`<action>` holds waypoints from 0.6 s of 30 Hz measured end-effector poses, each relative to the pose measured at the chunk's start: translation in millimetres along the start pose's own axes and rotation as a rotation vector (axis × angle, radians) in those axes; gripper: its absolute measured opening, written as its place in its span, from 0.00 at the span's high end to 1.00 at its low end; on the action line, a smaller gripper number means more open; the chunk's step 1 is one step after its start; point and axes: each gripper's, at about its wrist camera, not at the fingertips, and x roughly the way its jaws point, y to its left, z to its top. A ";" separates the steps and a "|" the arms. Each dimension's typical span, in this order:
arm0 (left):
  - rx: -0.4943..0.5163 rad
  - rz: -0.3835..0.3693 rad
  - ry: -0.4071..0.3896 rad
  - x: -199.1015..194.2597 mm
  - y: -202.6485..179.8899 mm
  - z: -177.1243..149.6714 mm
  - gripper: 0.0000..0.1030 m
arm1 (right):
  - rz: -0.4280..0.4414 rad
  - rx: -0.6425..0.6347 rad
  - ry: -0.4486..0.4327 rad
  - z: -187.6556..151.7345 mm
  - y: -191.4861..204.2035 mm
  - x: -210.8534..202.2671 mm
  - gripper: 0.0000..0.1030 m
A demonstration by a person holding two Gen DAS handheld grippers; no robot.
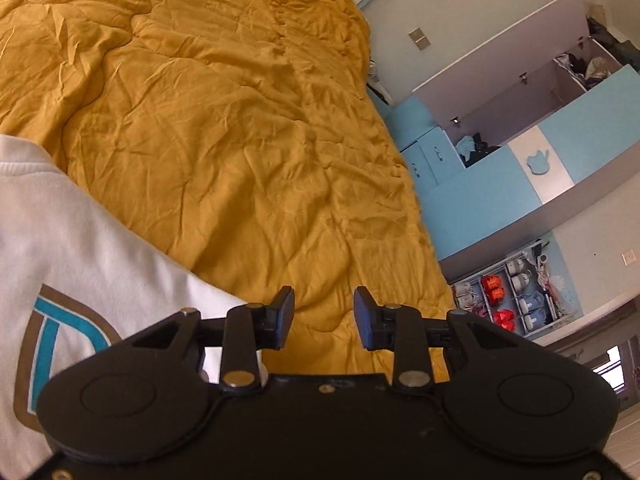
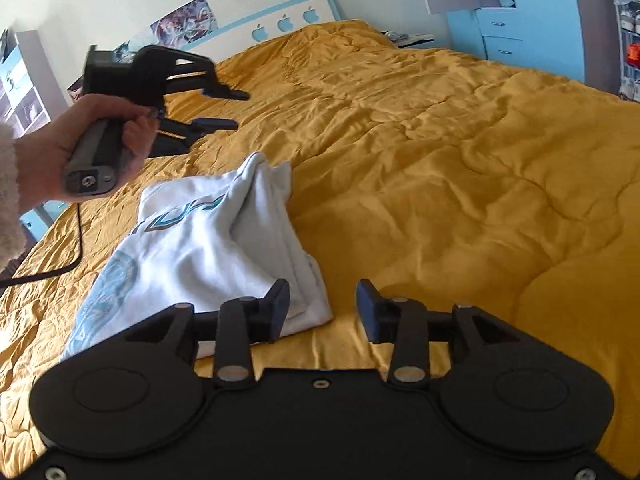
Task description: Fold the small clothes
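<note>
Both tongs are apart and holding nothing. The right tongs [image 2: 322, 306] hang low in the frame over the yellow bedspread [image 2: 460, 168], their left finger just in front of the white shirt's [image 2: 208, 248] bottom corner. That shirt lies half folded, left of centre on the bed. At upper left a hand [image 2: 76, 148] grips the left tongs [image 2: 236, 110] above the shirt's far end. From the left wrist, the left tongs [image 1: 324, 318] gape over bare bedspread [image 1: 224, 128], shirt [image 1: 76, 248] at lower left.
</note>
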 end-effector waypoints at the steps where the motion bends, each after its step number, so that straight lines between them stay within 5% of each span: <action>1: 0.006 -0.018 0.002 -9.0 -1.3 -0.6 0.69 | -0.018 -0.003 -0.017 1.2 -1.6 -4.7 0.63; 7: 0.010 -0.072 -0.056 -113.6 28.5 -35.7 0.63 | 0.039 -0.024 -0.091 28.4 -3.6 -10.7 0.63; 10: 0.009 -0.040 -0.089 -169.4 53.3 -75.5 0.61 | 0.180 -0.018 -0.108 56.2 -0.5 3.9 0.63; 14: 0.058 0.033 -0.118 -217.4 76.2 -128.9 0.60 | 0.351 -0.020 -0.084 101.1 6.0 60.9 0.63; 18: 0.009 0.044 -0.155 -233.2 100.2 -161.1 0.59 | 0.368 -0.014 -0.005 130.7 17.4 136.1 0.60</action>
